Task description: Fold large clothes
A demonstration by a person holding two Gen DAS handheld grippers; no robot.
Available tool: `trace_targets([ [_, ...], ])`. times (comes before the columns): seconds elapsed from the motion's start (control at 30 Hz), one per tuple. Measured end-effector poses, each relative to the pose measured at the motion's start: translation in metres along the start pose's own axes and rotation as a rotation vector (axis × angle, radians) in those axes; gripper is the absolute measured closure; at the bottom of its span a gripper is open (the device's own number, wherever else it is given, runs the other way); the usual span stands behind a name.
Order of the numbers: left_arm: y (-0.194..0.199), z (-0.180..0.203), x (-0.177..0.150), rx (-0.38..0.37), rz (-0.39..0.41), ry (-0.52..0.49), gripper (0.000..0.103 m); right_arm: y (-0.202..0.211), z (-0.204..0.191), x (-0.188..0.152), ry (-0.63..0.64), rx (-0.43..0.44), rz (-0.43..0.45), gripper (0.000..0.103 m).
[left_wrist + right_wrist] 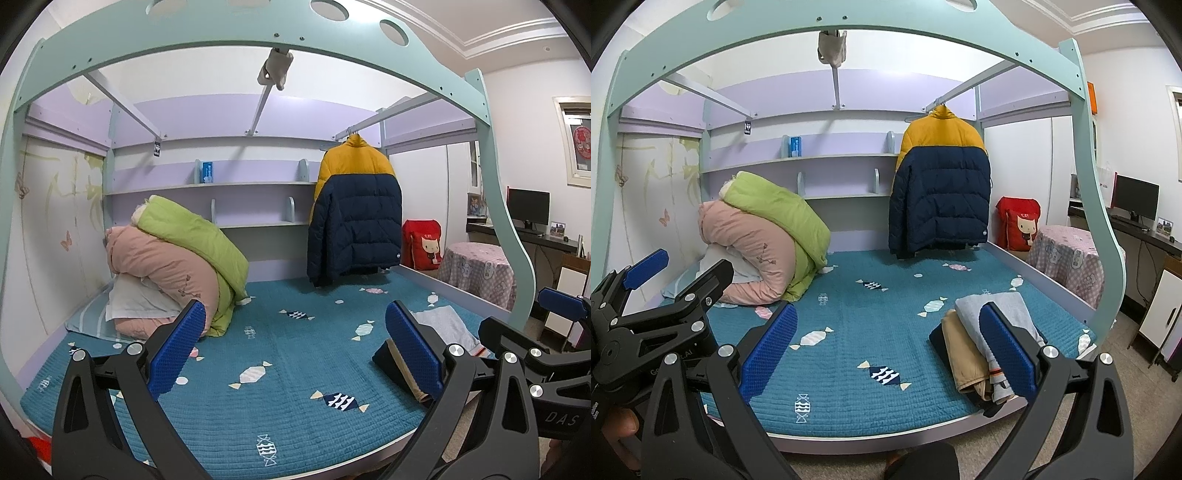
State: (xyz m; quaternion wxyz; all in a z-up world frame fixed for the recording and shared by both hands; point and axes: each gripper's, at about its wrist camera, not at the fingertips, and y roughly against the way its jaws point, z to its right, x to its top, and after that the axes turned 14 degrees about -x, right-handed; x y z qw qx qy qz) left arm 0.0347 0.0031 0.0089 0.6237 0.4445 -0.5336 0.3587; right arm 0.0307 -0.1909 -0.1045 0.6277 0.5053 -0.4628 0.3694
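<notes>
A yellow and navy puffer jacket (355, 210) hangs on a hanger from the bed frame's rail at the back right; it also shows in the right wrist view (940, 188). A small stack of folded clothes (982, 343), grey over tan over dark, lies at the bed's front right corner, partly hidden in the left wrist view (443, 325). My left gripper (295, 347) is open and empty above the front of the bed. My right gripper (886, 347) is open and empty, next to the stack. Each gripper shows at the edge of the other's view.
The teal quilted bed cover (295, 369) spreads across the mattress. Rolled pink and green duvets (177, 262) and a pillow lie at the back left. The mint bed frame arch (221, 40) spans overhead. A red cushion (1019, 221), a covered table (1067, 258) and a desk with monitor (1136, 197) stand right.
</notes>
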Motion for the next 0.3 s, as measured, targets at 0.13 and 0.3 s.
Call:
trace_targets([
  [0.13, -0.021, -0.014, -0.008, -0.01, -0.024, 0.014, 0.005, -0.018, -0.009, -0.002, 0.012, -0.006, -0.031, 0.008],
  [0.3, -0.057, -0.053, -0.033, 0.01, -0.109, 0.08, 0.005, -0.062, -0.043, -0.011, 0.059, 0.022, -0.117, 0.008],
])
